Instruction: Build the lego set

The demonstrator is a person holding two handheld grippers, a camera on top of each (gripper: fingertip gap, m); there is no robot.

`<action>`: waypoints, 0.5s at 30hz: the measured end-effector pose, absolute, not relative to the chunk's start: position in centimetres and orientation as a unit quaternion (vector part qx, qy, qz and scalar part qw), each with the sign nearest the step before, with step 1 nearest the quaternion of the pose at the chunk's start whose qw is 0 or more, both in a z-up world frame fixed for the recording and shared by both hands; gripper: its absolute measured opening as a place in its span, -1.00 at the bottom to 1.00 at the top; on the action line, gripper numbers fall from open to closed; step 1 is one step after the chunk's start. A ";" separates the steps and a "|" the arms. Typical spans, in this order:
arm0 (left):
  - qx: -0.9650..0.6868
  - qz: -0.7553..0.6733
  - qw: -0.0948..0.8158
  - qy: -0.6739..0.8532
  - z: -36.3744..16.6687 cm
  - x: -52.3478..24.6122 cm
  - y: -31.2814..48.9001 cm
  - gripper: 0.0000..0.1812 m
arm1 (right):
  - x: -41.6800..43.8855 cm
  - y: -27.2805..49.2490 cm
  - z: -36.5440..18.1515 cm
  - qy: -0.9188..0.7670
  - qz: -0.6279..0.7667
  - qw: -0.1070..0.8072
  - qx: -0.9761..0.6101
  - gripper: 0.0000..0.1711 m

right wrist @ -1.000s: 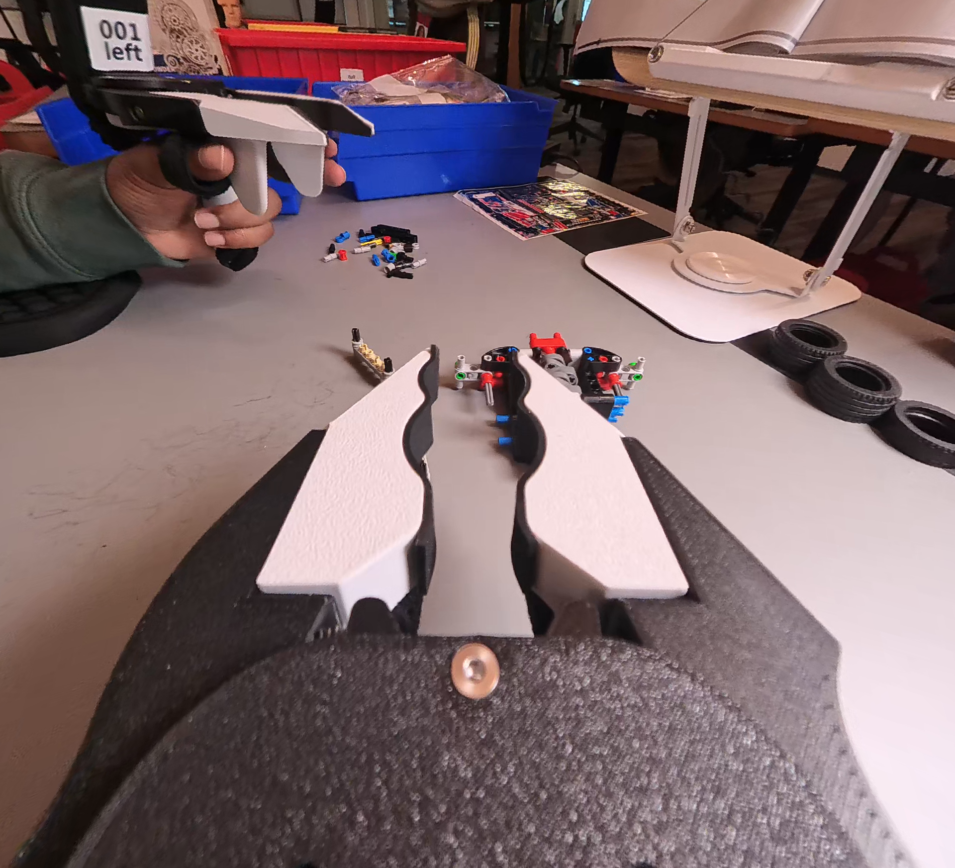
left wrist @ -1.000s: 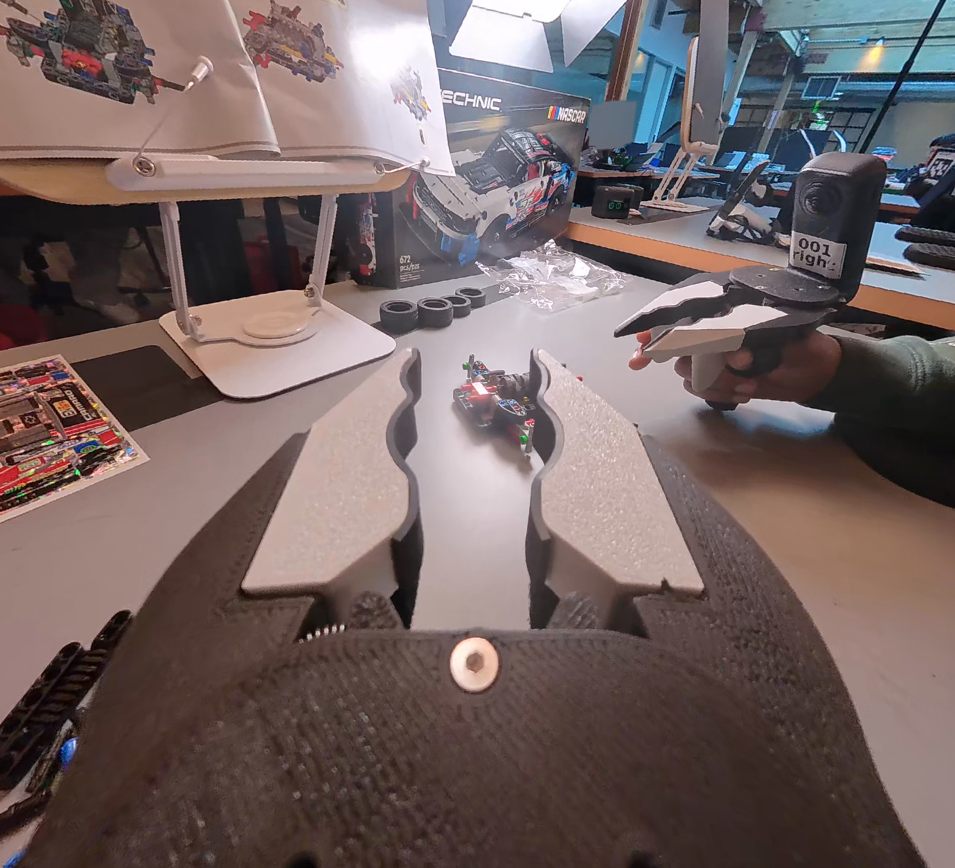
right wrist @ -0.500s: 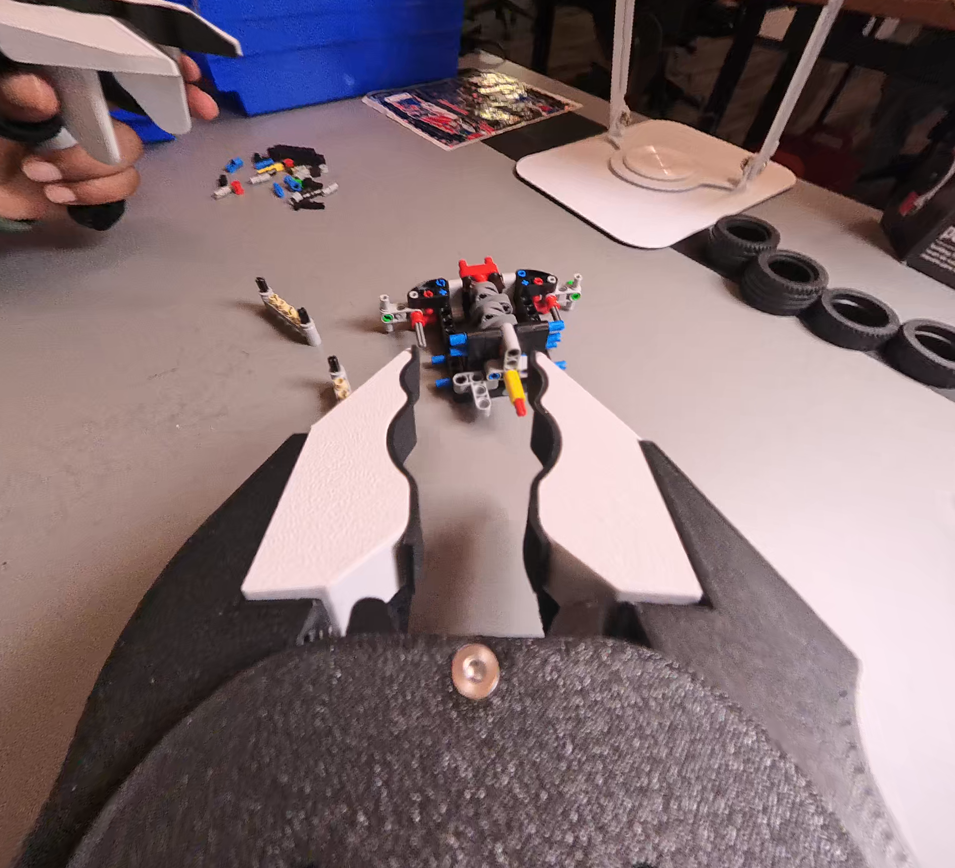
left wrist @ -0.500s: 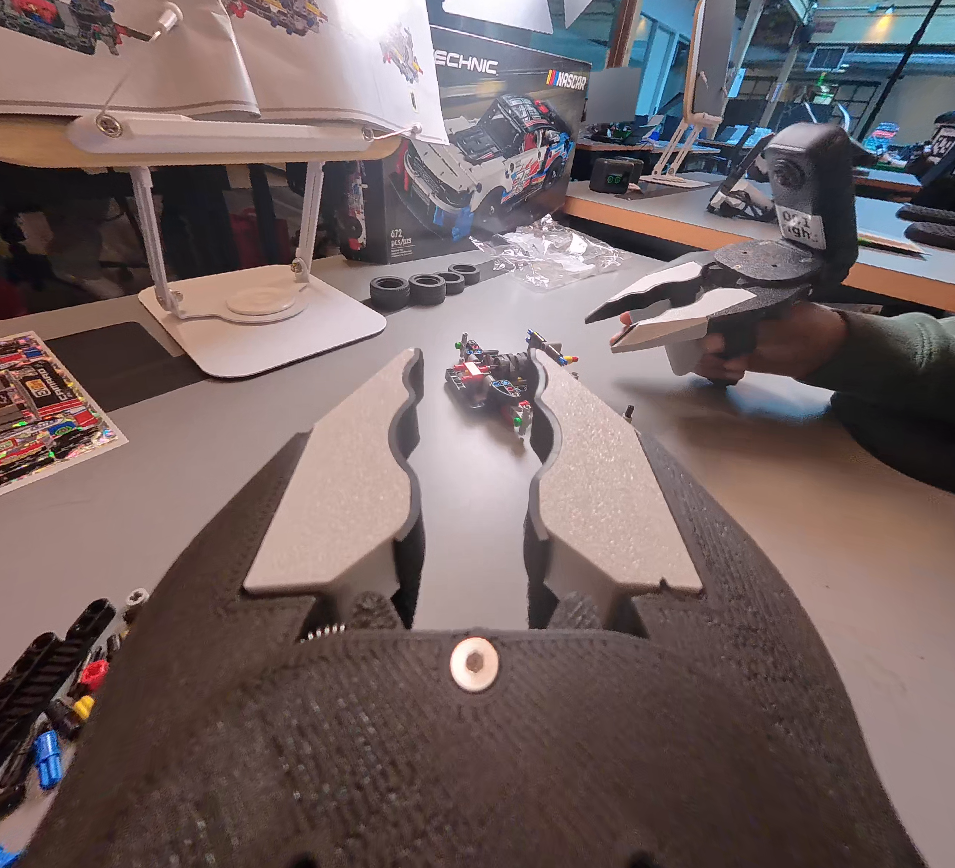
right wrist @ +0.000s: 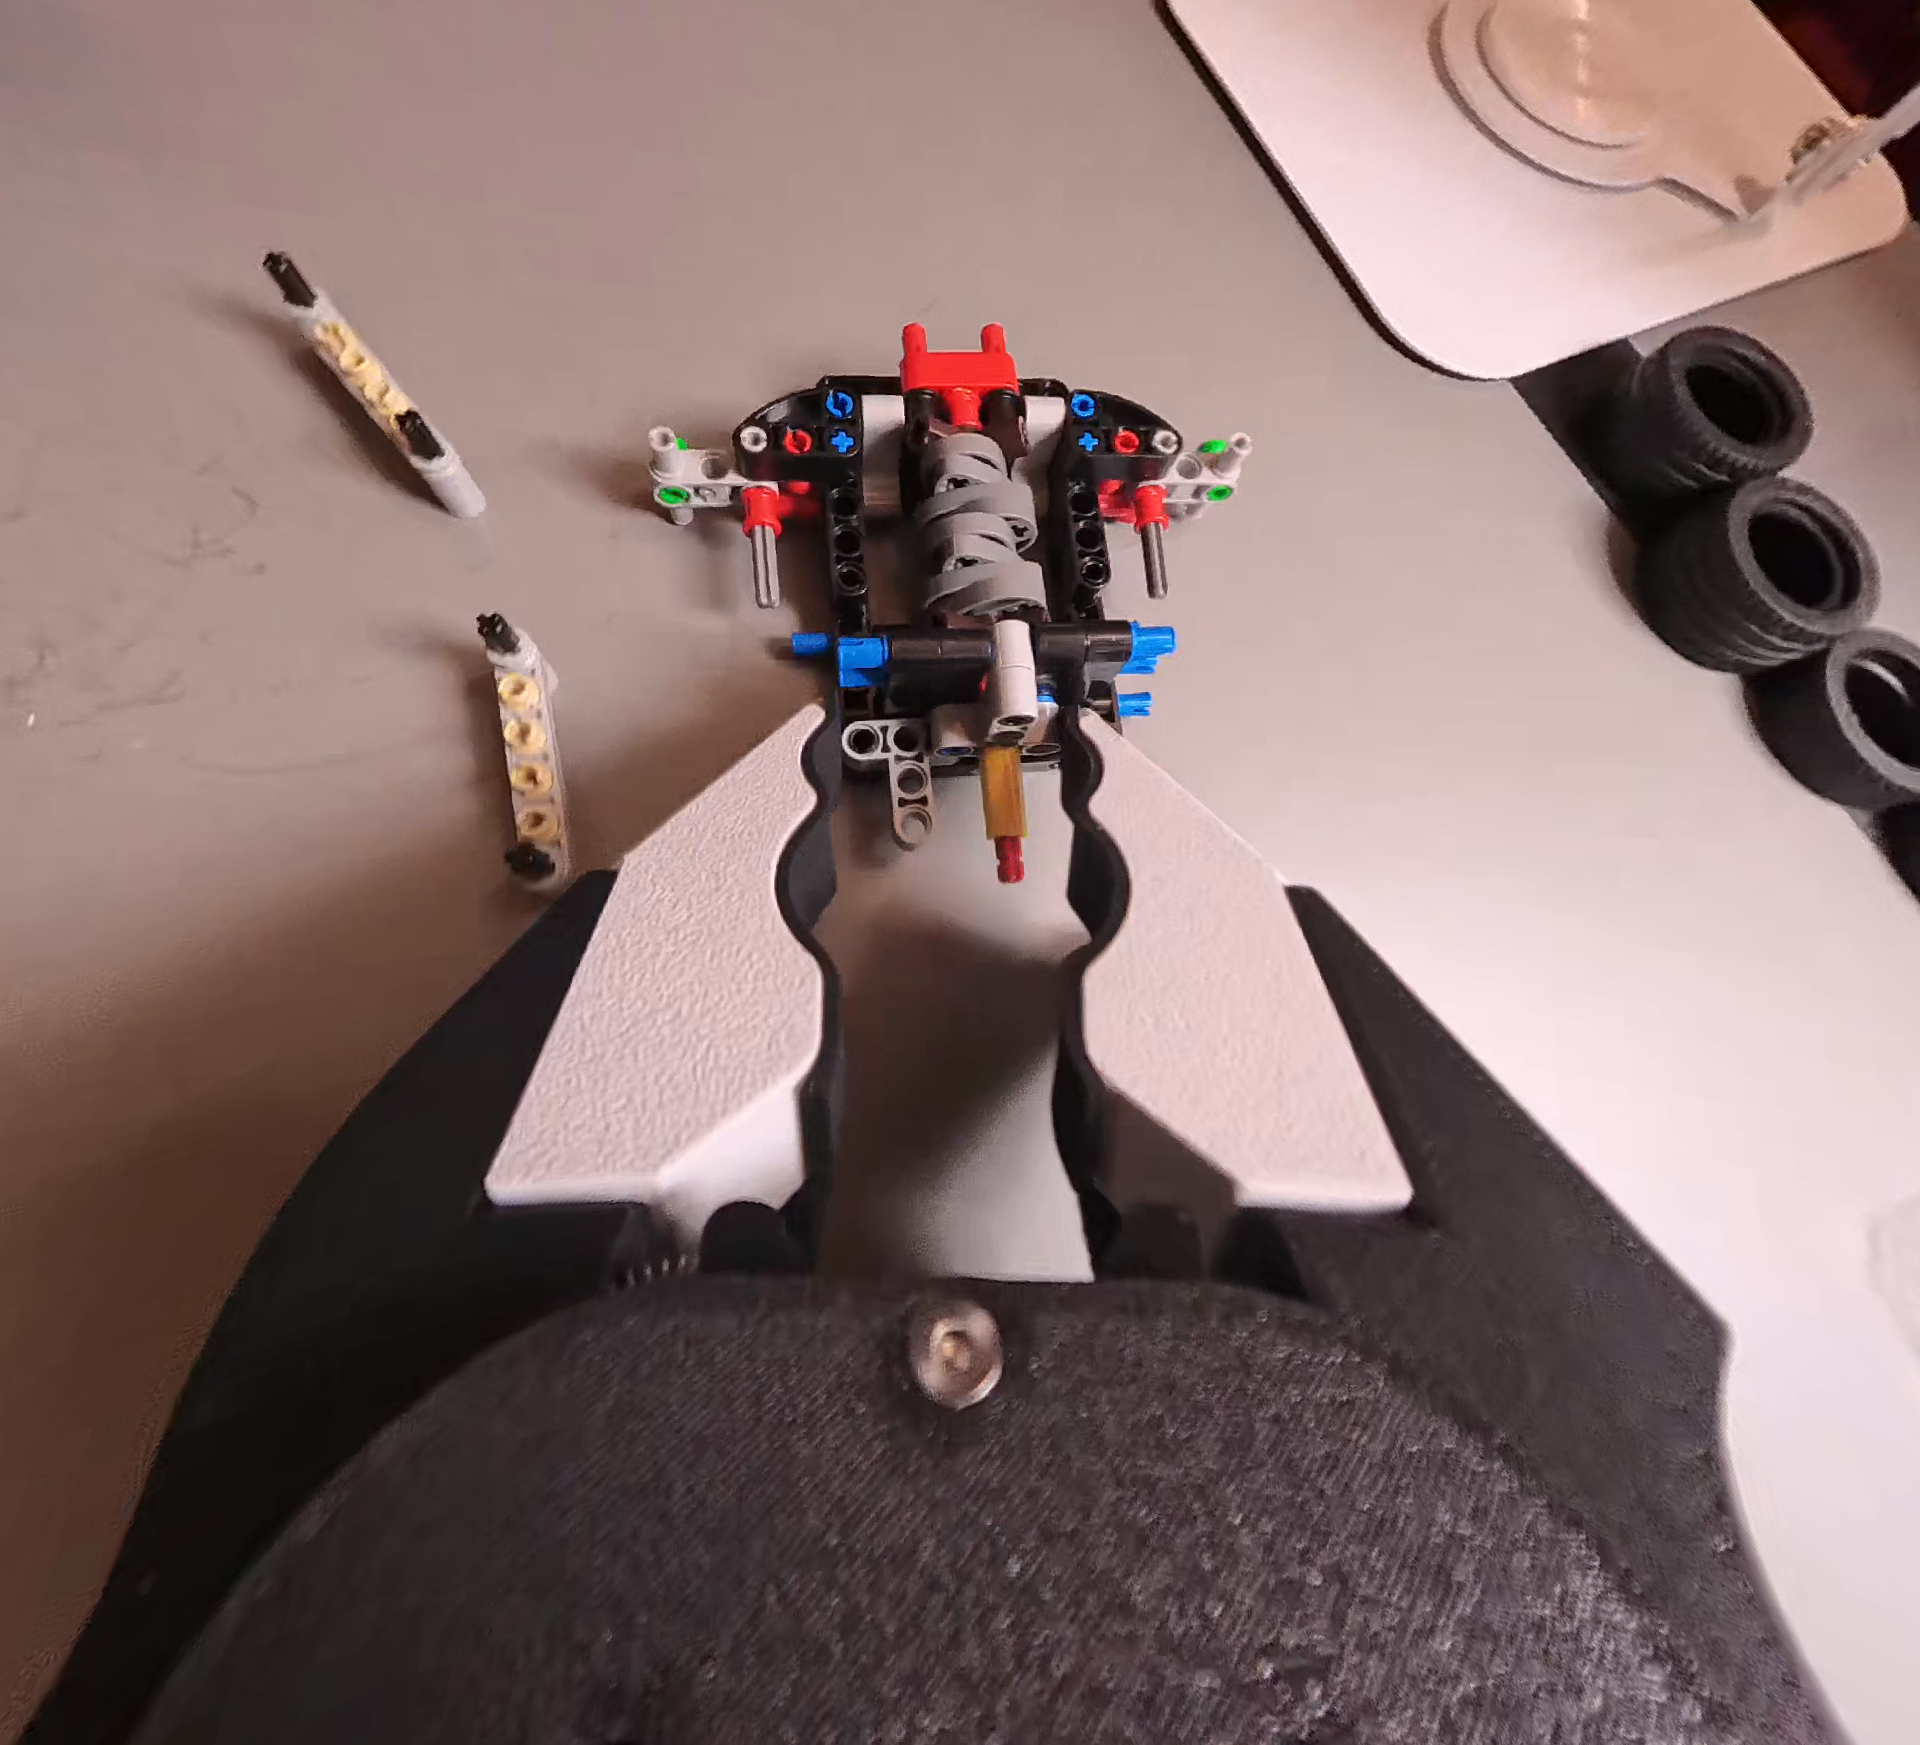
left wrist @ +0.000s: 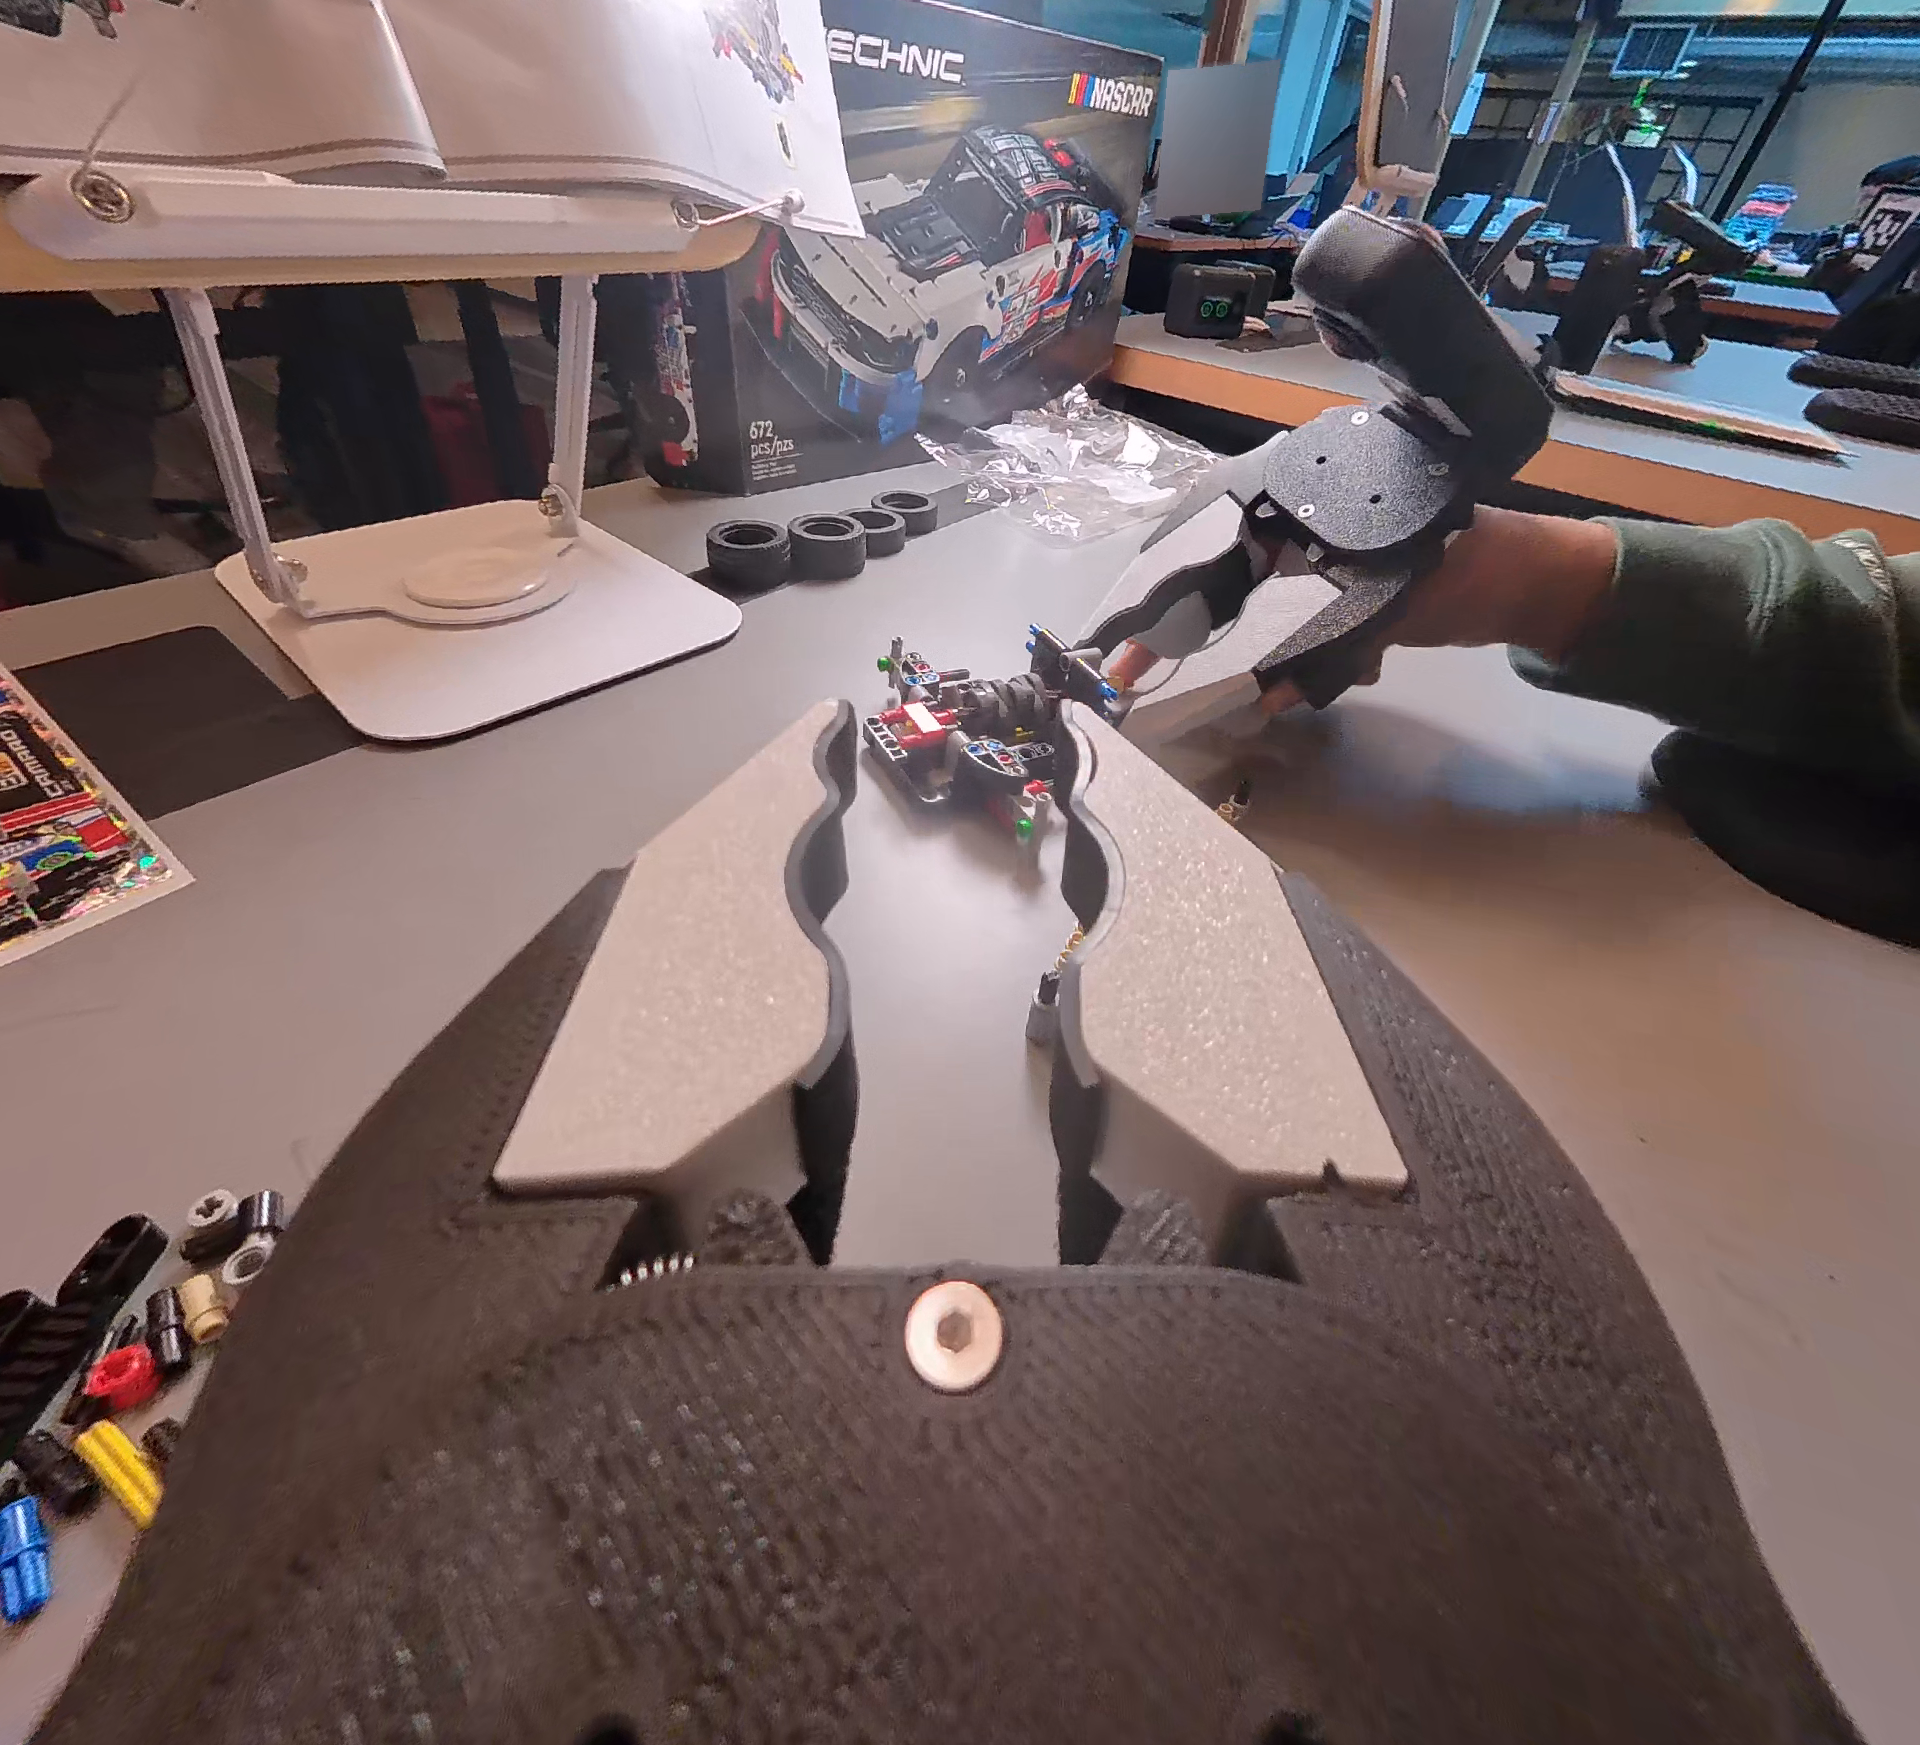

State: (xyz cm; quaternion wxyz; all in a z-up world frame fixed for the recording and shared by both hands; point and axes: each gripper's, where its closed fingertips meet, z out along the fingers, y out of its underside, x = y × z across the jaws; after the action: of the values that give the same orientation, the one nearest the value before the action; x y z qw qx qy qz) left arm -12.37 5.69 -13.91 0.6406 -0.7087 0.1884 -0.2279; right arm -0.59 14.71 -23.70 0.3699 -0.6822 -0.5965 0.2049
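1. The partly built lego chassis (right wrist: 956,552), a black-framed plastic assembly with a red connector at its far end, a grey crankshaft down the middle and blue pins across its near end, lies flat in the middle of the grey worktop (right wrist: 416,137). It sits well clear of every edge, which I judge leaves room to reach it from both sides.
2. The right gripper (right wrist: 951,739) is tipped steeply down over the chassis. Its white fingers stand moderately apart and straddle the near end, with nothing clamped; whether the tips touch the frame I cannot tell. The spread suits a grasp across the width.
3. The hand (left wrist: 1475,594) holding it rests low near the worktop, sleeve lying on the surface.
4. The left gripper (left wrist: 951,739) is held level and low, pointing at the chassis from the other side, fingers moderately apart and empty. It looks ready to steady or receive.
5. Two short grey beams with tan pins (right wrist: 525,750) lie just beside the chassis, probably the next parts.
6. Loose small pieces (left wrist: 114,1363) are heaped toward the left gripper's near side, and four black rubber tyres (left wrist: 821,542) are lined up beside the white stand base (left wrist: 468,615), toward the far edge.
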 end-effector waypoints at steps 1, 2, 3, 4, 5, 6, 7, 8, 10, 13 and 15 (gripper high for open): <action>-0.709 -0.230 0.639 0.188 -13.9 -12.4 5.7 -0.60 | -0.4 14.5 -23.7 -0.618 0.206 0.363 -0.666 -0.52; -0.710 -0.233 0.638 0.187 -14.0 -12.3 5.7 -0.60 | 0.0 14.4 -23.7 -0.645 0.207 0.358 -0.643 -0.52; -0.711 -0.235 0.636 0.187 -14.1 -12.3 5.7 -0.60 | 0.4 14.3 -23.6 -0.668 0.211 0.351 -0.621 -0.52; -0.711 -0.237 0.635 0.187 -14.1 -12.3 5.7 -0.60 | 1.0 14.4 -23.6 -0.681 0.217 0.344 -0.609 -0.52; -0.711 -0.238 0.634 0.188 -14.2 -12.2 5.7 -0.60 | 1.7 15.0 -23.5 -0.683 0.217 0.342 -0.608 -0.50; -0.712 -0.238 0.633 0.188 -14.2 -12.2 5.7 -0.60 | 2.4 15.9 -23.4 -0.680 0.208 0.344 -0.613 -0.40; -0.713 -0.239 0.632 0.188 -14.3 -12.2 5.8 -0.60 | 3.2 16.7 -23.3 -0.676 0.197 0.345 -0.621 -0.29; -0.713 -0.240 0.631 0.188 -14.3 -12.2 5.8 -0.60 | 3.9 17.4 -23.1 -0.669 0.189 0.345 -0.631 -0.24; -0.713 -0.244 0.631 0.187 -14.3 -12.1 5.7 -0.60 | 4.7 17.9 -21.7 -0.646 0.197 0.360 -0.643 -0.25; -0.713 -0.252 0.628 0.185 -14.3 -12.1 5.7 -0.61 | 4.4 16.6 -19.8 -0.612 0.242 0.363 -0.660 -0.29; -0.714 -0.255 0.625 0.185 -14.4 -12.0 5.8 -0.61 | 3.6 15.7 -19.9 -0.575 0.254 0.337 -0.701 -0.27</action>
State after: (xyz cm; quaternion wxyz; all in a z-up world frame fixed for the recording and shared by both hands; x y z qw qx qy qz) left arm -12.01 5.75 -14.36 0.6254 -0.7140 0.1849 -0.2549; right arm 3.58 15.66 -19.88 0.3369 -0.7008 -0.5751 0.2541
